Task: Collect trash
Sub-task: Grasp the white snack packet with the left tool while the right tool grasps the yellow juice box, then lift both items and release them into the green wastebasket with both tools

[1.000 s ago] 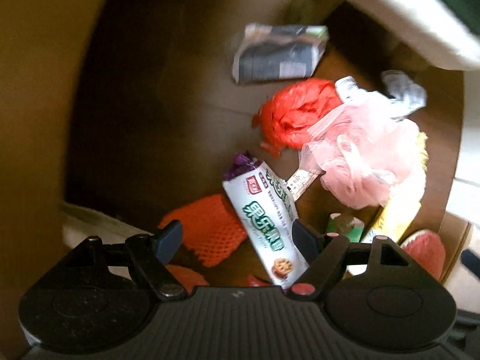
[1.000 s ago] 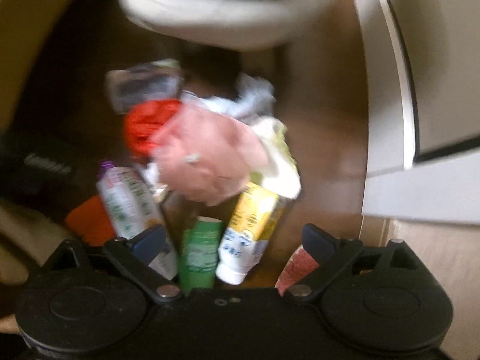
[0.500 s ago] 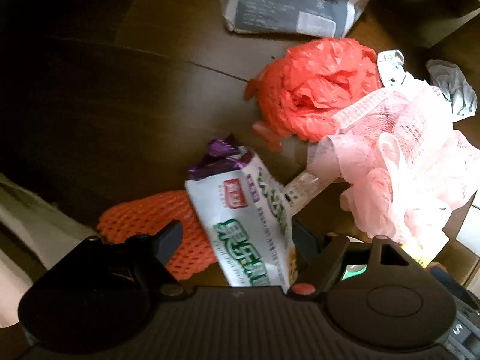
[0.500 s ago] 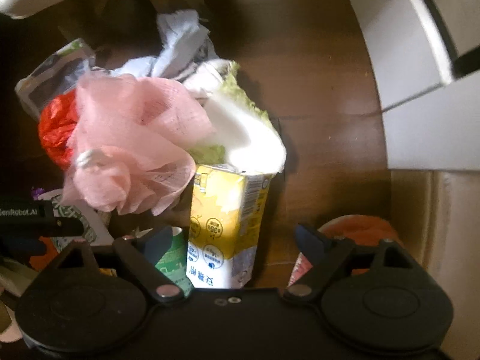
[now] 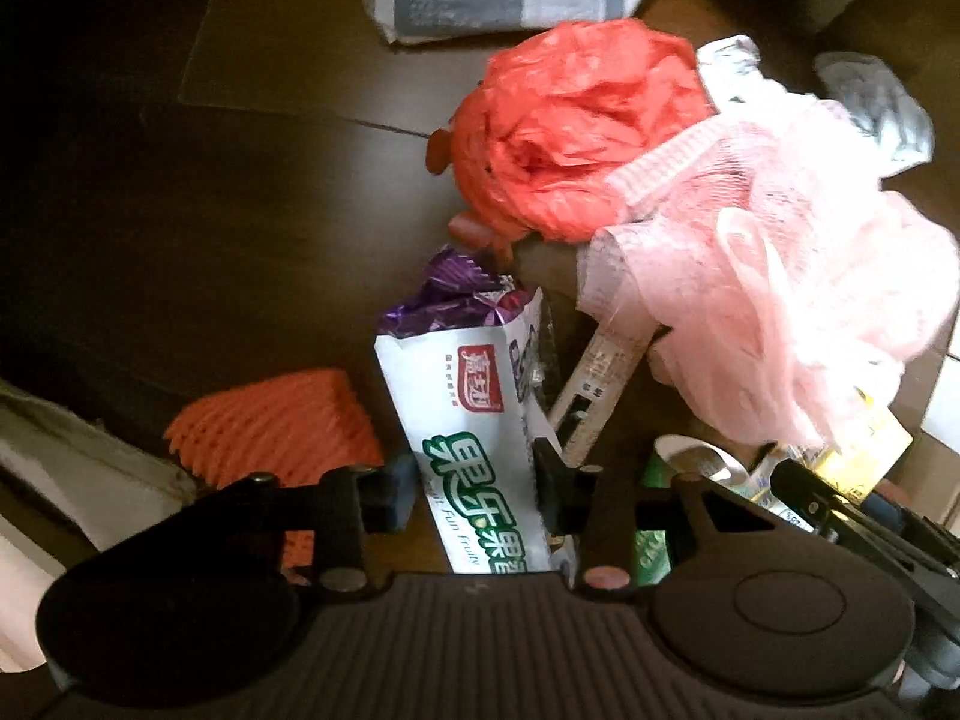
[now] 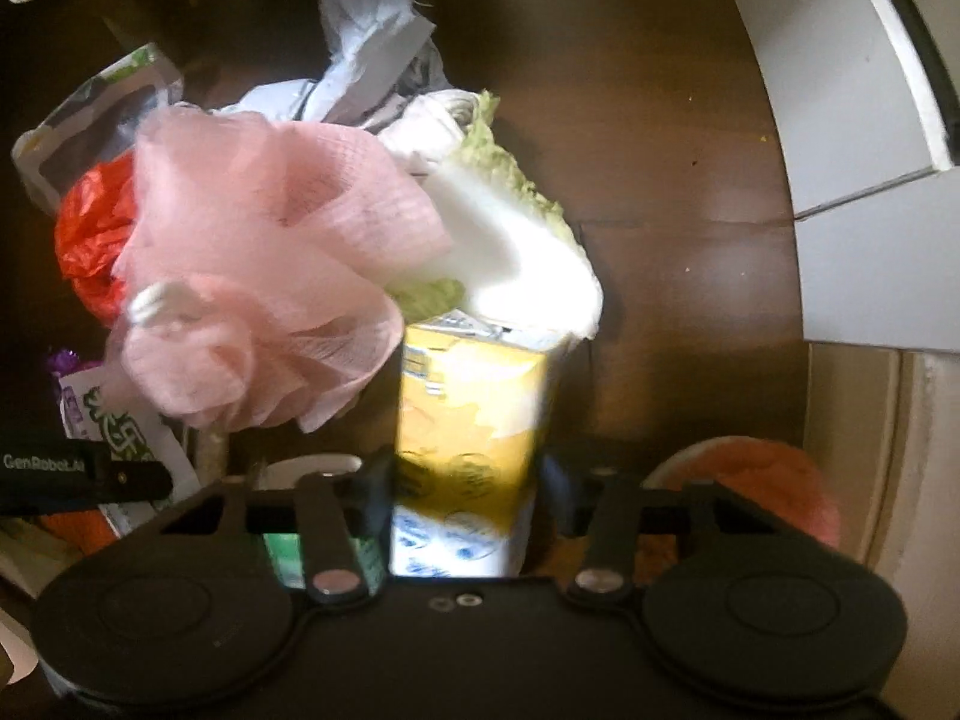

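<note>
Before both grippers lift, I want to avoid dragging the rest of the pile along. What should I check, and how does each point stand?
1. Left gripper shut on the white snack wrapper: ok, fingers at both sides.
2. Right gripper shut on the yellow drink carton: ok.
3. Carton top free: not ok, the cabbage leaf lies over it.
4. Pink mesh bath pouf apart from the carton: cannot tell, it overlaps the carton's edge.
5. Wrapper free of the orange foam net: ok, beside it.
6. Grip firm enough to lift: cannot tell.
</note>
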Demonstrator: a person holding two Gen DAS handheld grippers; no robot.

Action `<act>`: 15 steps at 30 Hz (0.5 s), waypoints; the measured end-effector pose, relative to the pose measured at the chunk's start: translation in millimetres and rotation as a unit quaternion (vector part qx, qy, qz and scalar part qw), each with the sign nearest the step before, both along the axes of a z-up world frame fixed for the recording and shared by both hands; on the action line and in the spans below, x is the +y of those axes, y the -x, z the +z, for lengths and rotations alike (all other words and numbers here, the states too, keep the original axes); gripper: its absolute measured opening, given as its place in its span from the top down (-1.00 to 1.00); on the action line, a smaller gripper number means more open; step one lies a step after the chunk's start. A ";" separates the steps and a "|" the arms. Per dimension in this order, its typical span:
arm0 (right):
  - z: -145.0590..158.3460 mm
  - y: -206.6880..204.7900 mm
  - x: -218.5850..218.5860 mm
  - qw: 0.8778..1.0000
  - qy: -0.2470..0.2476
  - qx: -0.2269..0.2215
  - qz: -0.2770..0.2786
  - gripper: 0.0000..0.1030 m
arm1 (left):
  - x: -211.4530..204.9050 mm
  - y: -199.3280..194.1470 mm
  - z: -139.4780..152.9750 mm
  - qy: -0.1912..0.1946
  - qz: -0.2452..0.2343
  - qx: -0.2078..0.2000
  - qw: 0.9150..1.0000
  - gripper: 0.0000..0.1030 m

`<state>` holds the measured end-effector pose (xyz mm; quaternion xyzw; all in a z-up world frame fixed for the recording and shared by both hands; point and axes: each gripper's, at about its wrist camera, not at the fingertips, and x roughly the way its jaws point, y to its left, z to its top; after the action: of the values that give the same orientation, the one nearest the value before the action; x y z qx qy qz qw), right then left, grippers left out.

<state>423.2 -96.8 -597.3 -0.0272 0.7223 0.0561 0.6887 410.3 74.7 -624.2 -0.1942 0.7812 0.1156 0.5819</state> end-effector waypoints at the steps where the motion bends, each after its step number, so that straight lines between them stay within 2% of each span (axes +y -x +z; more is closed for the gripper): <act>1: 6.3 -1.0 0.9 1.000 0.005 -0.004 0.004 0.16 | -1.7 -1.3 7.4 -0.004 -0.004 -0.003 1.000 0.29; 2: 14.3 -0.9 2.6 1.000 0.008 -0.010 0.010 0.16 | -3.4 -3.8 13.9 -0.008 -0.006 -0.005 1.000 0.30; 3: 22.3 -1.1 4.5 1.000 0.013 -0.014 0.017 0.17 | -4.0 -4.4 22.0 -0.011 -0.008 -0.007 1.000 0.42; 8: 76.1 -0.8 6.1 0.999 0.019 -0.039 0.021 0.19 | 0.2 -7.2 74.4 -0.018 -0.002 -0.029 0.999 0.42; 15: 171.1 0.5 10.3 0.994 -0.007 -0.106 0.017 0.19 | 13.3 -0.7 170.6 -0.021 -0.004 -0.096 0.995 0.42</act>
<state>422.7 -86.5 -426.2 -0.0410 0.6441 0.0697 0.7606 410.9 87.9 -453.6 -0.1885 0.7196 0.1105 0.6591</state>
